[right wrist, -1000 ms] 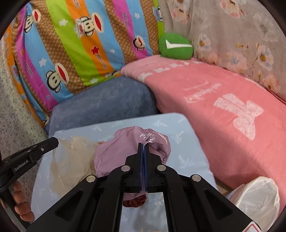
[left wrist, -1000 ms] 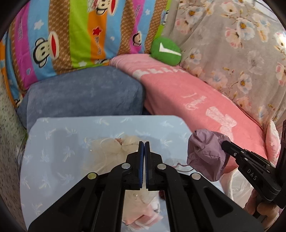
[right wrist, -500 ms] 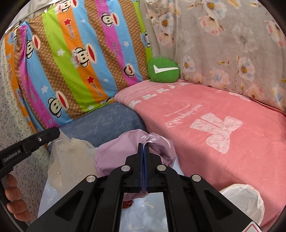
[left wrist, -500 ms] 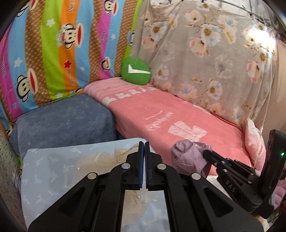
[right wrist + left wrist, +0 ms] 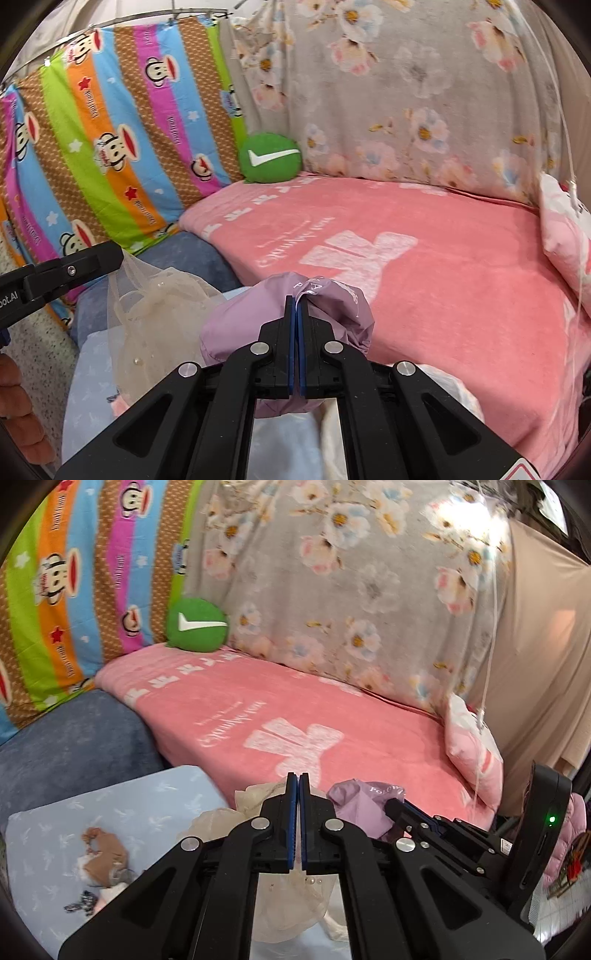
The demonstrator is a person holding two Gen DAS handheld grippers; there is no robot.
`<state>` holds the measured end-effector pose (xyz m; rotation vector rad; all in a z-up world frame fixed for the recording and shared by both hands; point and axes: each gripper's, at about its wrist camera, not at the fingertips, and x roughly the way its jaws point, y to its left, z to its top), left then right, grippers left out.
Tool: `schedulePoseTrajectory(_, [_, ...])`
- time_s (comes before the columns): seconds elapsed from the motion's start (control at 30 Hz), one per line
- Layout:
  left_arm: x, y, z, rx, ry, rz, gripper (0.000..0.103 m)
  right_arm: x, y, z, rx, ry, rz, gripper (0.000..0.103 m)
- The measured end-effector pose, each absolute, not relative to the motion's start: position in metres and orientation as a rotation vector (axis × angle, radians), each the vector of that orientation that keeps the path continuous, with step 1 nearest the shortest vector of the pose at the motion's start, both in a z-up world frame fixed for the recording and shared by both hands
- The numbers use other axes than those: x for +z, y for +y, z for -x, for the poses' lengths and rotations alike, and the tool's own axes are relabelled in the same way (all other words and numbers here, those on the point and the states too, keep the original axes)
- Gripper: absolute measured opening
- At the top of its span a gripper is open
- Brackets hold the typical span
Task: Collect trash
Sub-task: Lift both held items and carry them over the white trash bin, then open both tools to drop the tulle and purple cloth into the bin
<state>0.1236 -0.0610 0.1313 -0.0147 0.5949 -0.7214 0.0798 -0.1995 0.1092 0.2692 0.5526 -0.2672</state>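
Since a second ago we have carried both bags up and off the blue table [image 5: 110, 805], toward the pink couch [image 5: 332, 716], and scraps [image 5: 103, 853] left on the table now show at lower left of the left view.

Our left gripper [image 5: 294, 786] has its jaws pressed together on the beige mesh bag [image 5: 288, 908]. In the right view that bag [image 5: 147, 325] hangs from the tips at left centre, long axis running top to bottom, pinched end up.

Our right gripper [image 5: 294, 306] is clamped on the purple bag [image 5: 236, 332] at bottom centre of its view. The bag bulges as a rounded lump either side of the jaws, wider than tall, its gathered printed edge up. In the left view it [image 5: 362, 805] sits just right of centre.

A green cushion [image 5: 269, 158] rests at the couch's far corner.
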Motion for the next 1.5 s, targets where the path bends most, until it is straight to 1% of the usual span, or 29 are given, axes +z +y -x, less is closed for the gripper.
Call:
schedulePoseTrajectory(0.2, [0.119, -0.110, -0.105, -0.808, 0.628, -0.019, 0.002, 0.093, -0.241, -0.051, -0.336, 0.585, -0.296, 0.001])
schedulePoseTrajectory(0.4, [0.105, -0.141, -0.092, -0.863, 0.646, -0.019, 0.002, 0.078, -0.273, -0.034, -0.385, 0.611, -0.335, 0.005])
schedulePoseTrajectory(0.47, [0.101, -0.150, -0.089, -0.874, 0.660, -0.030, 0.002, 0.073, -0.279, -0.031, -0.396, 0.623, -0.341, 0.008])
schedulePoseTrajectory(0.57, [0.095, -0.160, -0.087, -0.877, 0.685, -0.047, 0.003, 0.070, -0.285, -0.028, -0.407, 0.626, -0.347, 0.014])
schedulePoseTrajectory(0.6, [0.093, -0.161, -0.088, -0.877, 0.692, -0.052, 0.004, 0.069, -0.287, -0.027, -0.409, 0.627, -0.350, 0.019])
schedulePoseTrajectory(0.63, [0.092, -0.163, -0.088, -0.872, 0.701, -0.056, 0.009, 0.068, -0.289, -0.027, -0.409, 0.628, -0.351, 0.023])
schedulePoseTrajectory(0.67, [0.090, -0.164, -0.088, -0.863, 0.708, -0.056, 0.018, 0.067, -0.290, -0.027, -0.411, 0.630, -0.351, 0.026])
schedulePoseTrajectory(0.7, [0.090, -0.164, -0.089, -0.856, 0.709, -0.054, 0.024, 0.066, -0.290, -0.027, -0.413, 0.630, -0.351, 0.029])
schedulePoseTrajectory(0.77, [0.089, -0.164, -0.087, -0.836, 0.694, -0.056, 0.047, 0.065, -0.290, -0.025, -0.416, 0.628, -0.355, 0.032])
schedulePoseTrajectory(0.8, [0.089, -0.162, -0.086, -0.823, 0.678, -0.061, 0.050, 0.064, -0.290, -0.025, -0.416, 0.628, -0.358, 0.032])
schedulePoseTrajectory(1.13, [0.080, -0.149, -0.095, -0.765, 0.691, -0.062, 0.051, 0.059, -0.275, -0.028, -0.396, 0.637, -0.340, 0.034])
schedulePoseTrajectory(1.23, [0.073, -0.139, -0.096, -0.740, 0.702, -0.052, 0.051, 0.057, -0.267, -0.028, -0.383, 0.643, -0.329, 0.038])
schedulePoseTrajectory(1.5, [0.049, -0.098, -0.103, -0.631, 0.743, -0.035, 0.051, 0.039, -0.228, -0.032, -0.316, 0.682, -0.320, 0.038])
